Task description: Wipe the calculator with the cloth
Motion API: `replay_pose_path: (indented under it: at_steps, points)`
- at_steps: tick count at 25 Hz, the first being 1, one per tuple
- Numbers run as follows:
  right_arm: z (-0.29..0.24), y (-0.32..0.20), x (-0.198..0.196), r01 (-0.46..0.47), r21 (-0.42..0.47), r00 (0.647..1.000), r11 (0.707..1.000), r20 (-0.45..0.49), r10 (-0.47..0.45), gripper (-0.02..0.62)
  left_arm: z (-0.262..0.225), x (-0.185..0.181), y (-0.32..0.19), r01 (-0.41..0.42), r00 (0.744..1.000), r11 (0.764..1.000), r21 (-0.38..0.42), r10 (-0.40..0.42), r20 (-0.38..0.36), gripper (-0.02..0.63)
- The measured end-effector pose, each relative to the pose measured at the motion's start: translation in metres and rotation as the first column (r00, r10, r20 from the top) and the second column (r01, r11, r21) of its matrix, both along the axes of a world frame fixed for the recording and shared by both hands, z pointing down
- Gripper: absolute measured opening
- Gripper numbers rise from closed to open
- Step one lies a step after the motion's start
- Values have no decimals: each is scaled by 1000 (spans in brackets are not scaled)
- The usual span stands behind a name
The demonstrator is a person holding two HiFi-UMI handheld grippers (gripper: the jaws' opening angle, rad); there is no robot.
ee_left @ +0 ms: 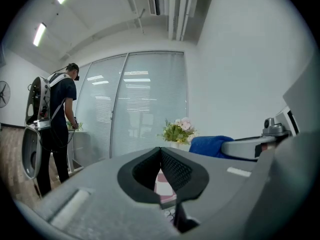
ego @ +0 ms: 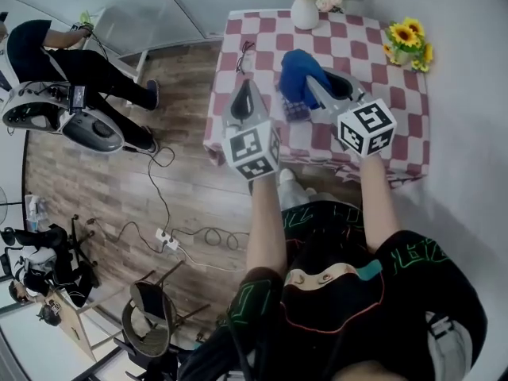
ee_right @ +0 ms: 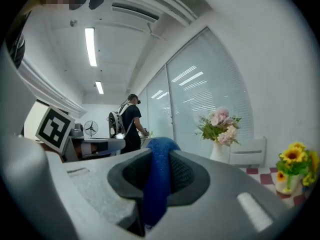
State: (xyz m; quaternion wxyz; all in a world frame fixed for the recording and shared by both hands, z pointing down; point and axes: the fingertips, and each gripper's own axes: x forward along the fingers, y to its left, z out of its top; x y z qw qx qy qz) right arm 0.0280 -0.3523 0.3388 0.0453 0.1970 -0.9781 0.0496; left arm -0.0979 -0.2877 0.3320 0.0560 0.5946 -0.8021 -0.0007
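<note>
Right gripper (ee_right: 159, 151): jaws clamped on a fold of blue cloth (ee_right: 156, 184), bunched above the table in the head view (ego: 295, 71).

Left gripper (ee_left: 160, 153): jaws drawn in until the tips meet, with nothing gripped.

A small dark keyed slab, apparently the calculator (ego: 295, 108), lies on the red-and-white chequered tablecloth (ego: 349, 46) between the two grippers, just below the cloth. The view is too coarse to confirm it.

At the far edge of the table stand a white vase of pink flowers (ego: 304, 10) and a pot of yellow sunflowers (ego: 406, 38).

The room has a wood-plank floor (ego: 95, 181), a trailing white power strip (ego: 167, 240), glazed partitions with blinds (ee_left: 145, 104) and ceiling strip lights (ee_right: 90, 46). A person in dark clothing (ego: 79, 62) stands well apart.
</note>
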Motion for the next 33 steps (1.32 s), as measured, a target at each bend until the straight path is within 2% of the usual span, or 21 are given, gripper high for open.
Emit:
replay_pose_path:
  at_steps: [4,8,12,19,33]
  points:
    - [-12,-26,8,-108,-6,994,994,27,108,77,-20,-4,-10,-7,999,999,32,6,34,9]
    - [-26,-47,19,-166,-16,984,986,59,167,77,-35,-2,-22,-18,998,999,50,15,55,9]
    - [-41,-63,28,-191,-12,976,982,100,191,77,-50,3,-35,-36,995,996,79,29,91,9]
    - [-53,-78,33,-222,5,970,975,107,220,77,-63,6,-51,-56,990,994,91,44,137,9]
    - [-59,-81,24,-225,37,969,974,114,220,77,-63,-5,-51,-61,986,993,101,45,158,9]
